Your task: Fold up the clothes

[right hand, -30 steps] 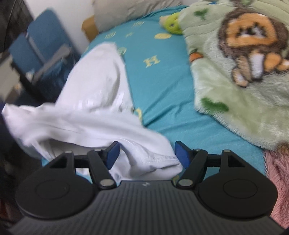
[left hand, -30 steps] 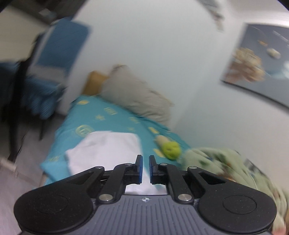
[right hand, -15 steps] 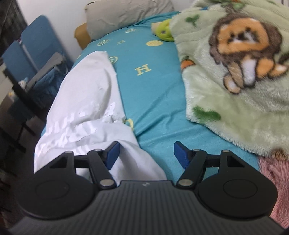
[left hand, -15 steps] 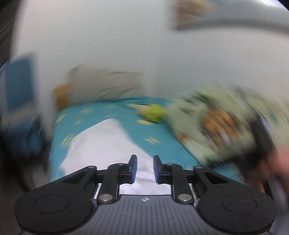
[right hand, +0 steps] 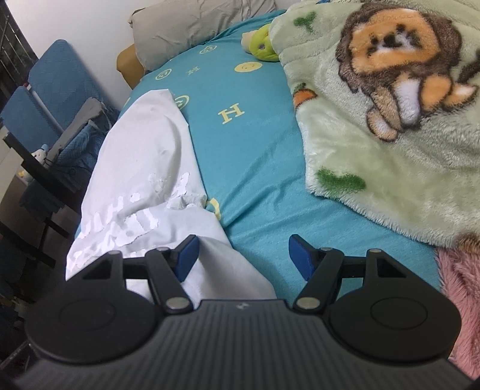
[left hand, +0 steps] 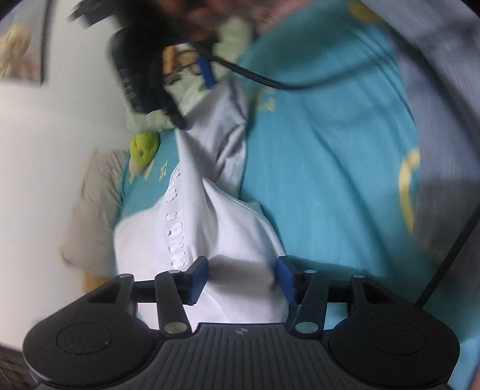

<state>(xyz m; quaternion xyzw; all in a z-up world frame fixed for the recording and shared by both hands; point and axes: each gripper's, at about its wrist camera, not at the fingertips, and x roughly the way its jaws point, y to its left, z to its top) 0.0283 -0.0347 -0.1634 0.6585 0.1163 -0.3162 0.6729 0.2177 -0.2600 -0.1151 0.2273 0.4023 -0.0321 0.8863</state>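
Nearest the left wrist camera, the left hand-held gripper [left hand: 241, 277] was opening its jaws, a fold of the white garment [left hand: 210, 228] lying between the blue pads [left hand: 198, 274] but not visibly pinched; the view was motion-blurred, so contact could not be confirmed. The right hand-held gripper [right hand: 241, 259] stood released, jaws wide, with a garment corner by its left pad and bare sheet under the rest of the gap, probably poised to take a new hold.

The white garment [right hand: 141, 180], bearing a cracked white print, lay in a rumpled, partly doubled strip along the near edge of the bed's turquoise sheet [right hand: 249, 156], apparently laid there so its length could be folded on a flat surface. The fold looked unfinished: edges were uneven and one end bunched.

Beyond it, a green fleece blanket [right hand: 390, 135] with a lion design was pushed to the far side, seemingly to leave room. A green plush toy [right hand: 262, 43] and a grey pillow [right hand: 192, 27] sat at the head of the bed, blue chairs [right hand: 51, 90] beside it.
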